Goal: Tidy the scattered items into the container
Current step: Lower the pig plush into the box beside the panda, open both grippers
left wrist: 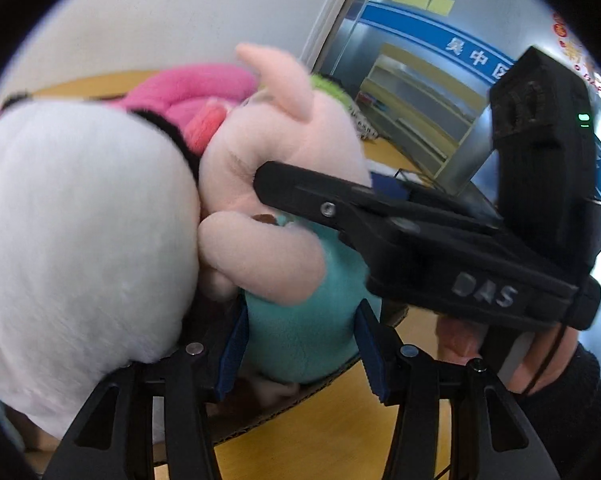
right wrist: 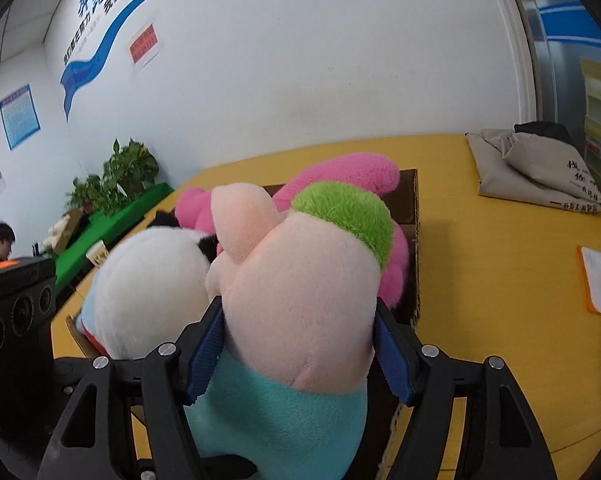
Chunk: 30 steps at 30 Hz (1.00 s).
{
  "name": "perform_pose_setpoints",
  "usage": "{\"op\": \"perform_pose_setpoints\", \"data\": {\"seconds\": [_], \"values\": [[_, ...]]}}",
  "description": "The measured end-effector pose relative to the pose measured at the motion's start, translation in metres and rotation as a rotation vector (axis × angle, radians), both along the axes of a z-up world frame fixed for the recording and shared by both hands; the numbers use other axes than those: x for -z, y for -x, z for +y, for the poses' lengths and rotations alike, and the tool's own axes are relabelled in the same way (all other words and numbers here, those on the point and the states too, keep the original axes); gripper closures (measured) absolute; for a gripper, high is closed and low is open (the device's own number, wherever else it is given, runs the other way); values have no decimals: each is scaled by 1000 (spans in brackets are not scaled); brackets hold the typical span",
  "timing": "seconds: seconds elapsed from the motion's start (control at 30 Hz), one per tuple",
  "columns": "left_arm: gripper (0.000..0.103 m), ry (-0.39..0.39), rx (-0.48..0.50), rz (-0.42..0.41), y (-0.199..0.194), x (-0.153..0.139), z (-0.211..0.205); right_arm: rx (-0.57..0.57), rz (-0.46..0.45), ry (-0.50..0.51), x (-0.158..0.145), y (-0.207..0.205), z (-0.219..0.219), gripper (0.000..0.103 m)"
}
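A pink pig plush (left wrist: 284, 152) with a teal body and a green tuft sits in a cardboard box (right wrist: 414, 216) on a yellow table. My left gripper (left wrist: 300, 344) is shut on its teal body. My right gripper (right wrist: 300, 348) is shut on the same pig plush (right wrist: 304, 300) at its head; it also shows in the left wrist view (left wrist: 400, 232), reaching in from the right. A white panda plush (right wrist: 152, 292) and a bright pink plush (right wrist: 340, 176) lie in the box beside the pig.
A folded beige cloth bag (right wrist: 532, 164) lies at the table's far right. A white cloth with an orange edge (right wrist: 600, 280) and a black cable lie at the right. Plants (right wrist: 120, 180) and a seated person (right wrist: 0, 244) are at the far left.
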<state>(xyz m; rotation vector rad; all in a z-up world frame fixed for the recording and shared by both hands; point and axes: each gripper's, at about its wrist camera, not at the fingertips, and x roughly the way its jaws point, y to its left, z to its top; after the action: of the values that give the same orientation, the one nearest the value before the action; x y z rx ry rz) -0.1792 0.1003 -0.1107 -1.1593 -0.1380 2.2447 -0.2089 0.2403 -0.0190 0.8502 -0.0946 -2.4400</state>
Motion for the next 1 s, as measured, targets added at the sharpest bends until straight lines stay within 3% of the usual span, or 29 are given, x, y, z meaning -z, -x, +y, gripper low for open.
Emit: {"op": "perform_pose_setpoints", "data": {"seconds": [0.07, 0.2, 0.3, 0.43, 0.5, 0.67, 0.73, 0.87, 1.0], "values": [[50, 4, -6, 8, -4, 3, 1, -7, -24, -41, 5, -3, -2, 20], [50, -2, -30, 28, -15, -6, -5, 12, -75, -25, 1, -8, 6, 16], [50, -8, -57, 86, -35, -23, -20, 46, -2, -55, -21, -20, 9, 16], [46, -19, -137, 147, -55, -41, -48, 56, 52, -20, -46, -30, 12, 16], [35, -20, -174, 181, -73, -50, -63, 68, 35, -28, -43, -25, 8, 16], [27, 33, -256, 216, -107, -59, -91, 108, -57, -101, -11, -19, -7, 15], [27, 64, -277, 214, -115, -58, -103, 131, -63, -87, -9, -29, -4, 14], [27, 94, -302, 198, -130, -49, -124, 154, -24, -58, -27, -70, 1, 0], [27, 96, -300, 171, -153, -39, -153, 156, 1, -59, -31, -116, -5, 0]]}}
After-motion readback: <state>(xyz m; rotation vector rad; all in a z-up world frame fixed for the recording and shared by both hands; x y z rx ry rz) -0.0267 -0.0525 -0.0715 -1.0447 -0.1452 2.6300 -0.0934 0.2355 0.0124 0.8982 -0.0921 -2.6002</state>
